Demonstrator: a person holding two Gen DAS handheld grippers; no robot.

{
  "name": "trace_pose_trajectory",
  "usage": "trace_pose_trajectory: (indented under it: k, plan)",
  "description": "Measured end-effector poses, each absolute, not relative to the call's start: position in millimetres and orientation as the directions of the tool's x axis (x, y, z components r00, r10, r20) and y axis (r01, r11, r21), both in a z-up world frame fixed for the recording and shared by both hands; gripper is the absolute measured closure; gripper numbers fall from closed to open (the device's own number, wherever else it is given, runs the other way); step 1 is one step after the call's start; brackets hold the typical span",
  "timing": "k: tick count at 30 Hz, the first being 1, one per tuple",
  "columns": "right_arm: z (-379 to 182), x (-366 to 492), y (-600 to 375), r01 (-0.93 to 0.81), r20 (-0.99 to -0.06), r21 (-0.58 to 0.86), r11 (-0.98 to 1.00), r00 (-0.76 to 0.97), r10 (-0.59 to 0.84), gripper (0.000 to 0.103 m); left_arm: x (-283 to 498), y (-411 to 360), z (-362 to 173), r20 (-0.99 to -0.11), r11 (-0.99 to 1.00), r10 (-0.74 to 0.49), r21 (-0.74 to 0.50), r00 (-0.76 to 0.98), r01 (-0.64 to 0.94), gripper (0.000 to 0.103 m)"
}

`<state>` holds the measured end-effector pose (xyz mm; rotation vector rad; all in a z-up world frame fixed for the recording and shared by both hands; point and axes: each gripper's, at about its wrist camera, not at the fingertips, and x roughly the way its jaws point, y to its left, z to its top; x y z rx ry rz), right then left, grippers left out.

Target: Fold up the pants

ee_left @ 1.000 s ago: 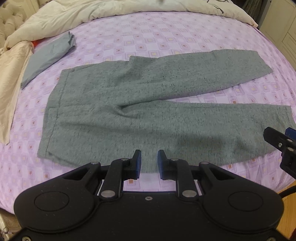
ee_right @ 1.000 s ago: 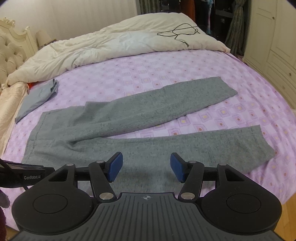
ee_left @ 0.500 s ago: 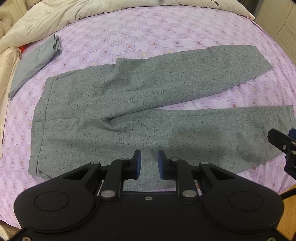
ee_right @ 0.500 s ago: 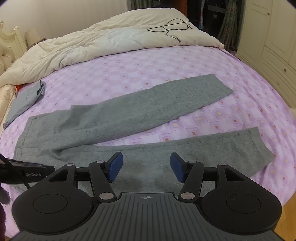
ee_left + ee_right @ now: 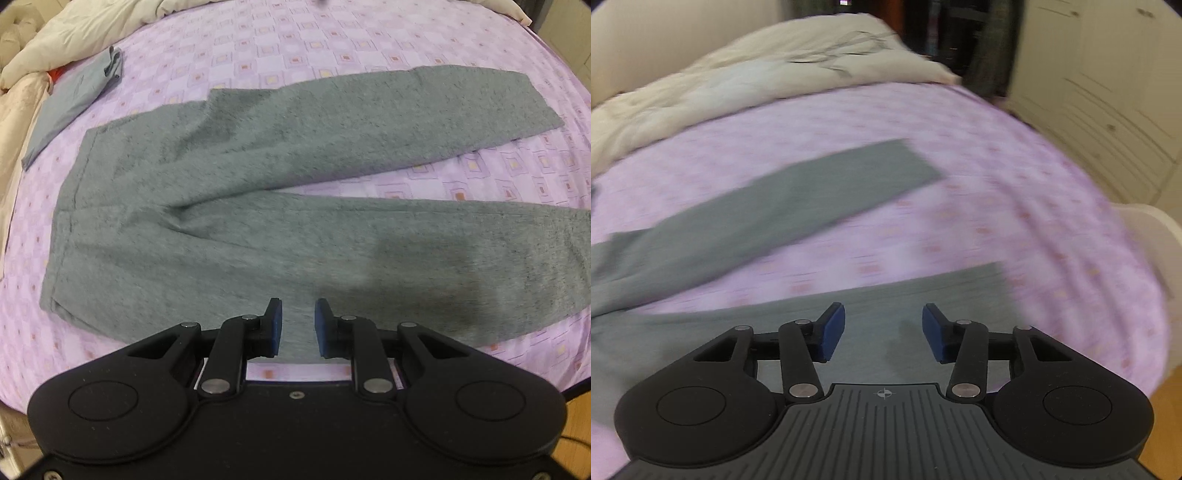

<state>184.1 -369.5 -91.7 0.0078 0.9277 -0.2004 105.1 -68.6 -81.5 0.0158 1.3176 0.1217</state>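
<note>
Right view blurred; pants (image 5: 258, 221) near edge hidden (left gripper (image 5: 297, 325)).

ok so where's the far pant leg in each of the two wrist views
Left wrist: the far pant leg runs across the upper middle, its hem at the upper right.
Right wrist: the same leg is a blurred diagonal band from the left edge up to the centre.
Shared landmark: the cream duvet bunched along the top of both views.
</note>
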Motion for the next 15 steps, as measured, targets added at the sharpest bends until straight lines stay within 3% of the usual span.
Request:
trace_pose_trajectory:
  k: [5, 15]
  plan:
    - [-130, 219, -442, 0.163, -0.825, -0.109, 0.981, 0.535, -0.181, 0.058, 105, -98, -85, -0.967, 0.989, 0.117, 0.093, 0.225, -0.113, 0.074]
    - [-185, 260, -502, 0.101, -0.905, 0.108, 0.989, 0.422, 0.055, 0.058, 108, -119, -88, -0.964, 0.968, 0.194, 0.159, 0.18, -0.192, 0.074]
